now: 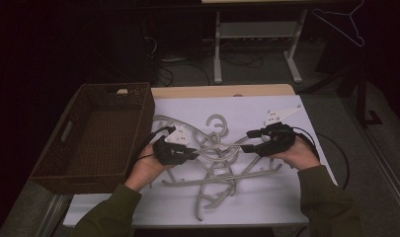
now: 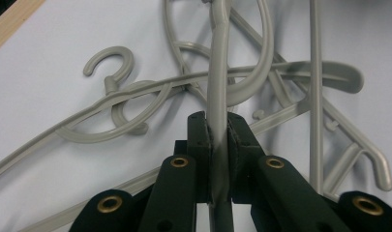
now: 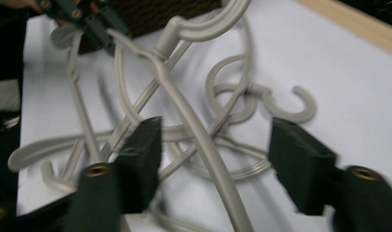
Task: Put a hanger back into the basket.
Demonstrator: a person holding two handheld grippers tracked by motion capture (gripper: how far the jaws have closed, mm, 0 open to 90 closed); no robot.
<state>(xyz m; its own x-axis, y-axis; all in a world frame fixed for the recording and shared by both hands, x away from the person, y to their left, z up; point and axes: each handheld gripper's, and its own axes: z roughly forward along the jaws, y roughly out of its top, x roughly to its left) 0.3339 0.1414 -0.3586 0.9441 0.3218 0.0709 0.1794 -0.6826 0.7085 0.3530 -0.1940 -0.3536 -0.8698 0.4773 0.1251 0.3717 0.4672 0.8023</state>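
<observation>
Hanger: in the tangled pile mid-tabletop, near the basket at the left edge | left gripper: my jaws clamp its arm | right gripper: jaws wide, straddling it, not gripping | technique: lift slowly, unhooking neighbours before carrying to the basket.

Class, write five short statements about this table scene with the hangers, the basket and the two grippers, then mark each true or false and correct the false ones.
1. The left gripper is clamped on a grey hanger. True.
2. The right gripper is shut tight. False: its jaws stand apart around a hanger arm.
3. The wicker basket holds several hangers. False: it holds none.
4. The hangers lie in a tangled pile. True.
5. The basket stands to the person's right. False: it stands at the left.
</observation>
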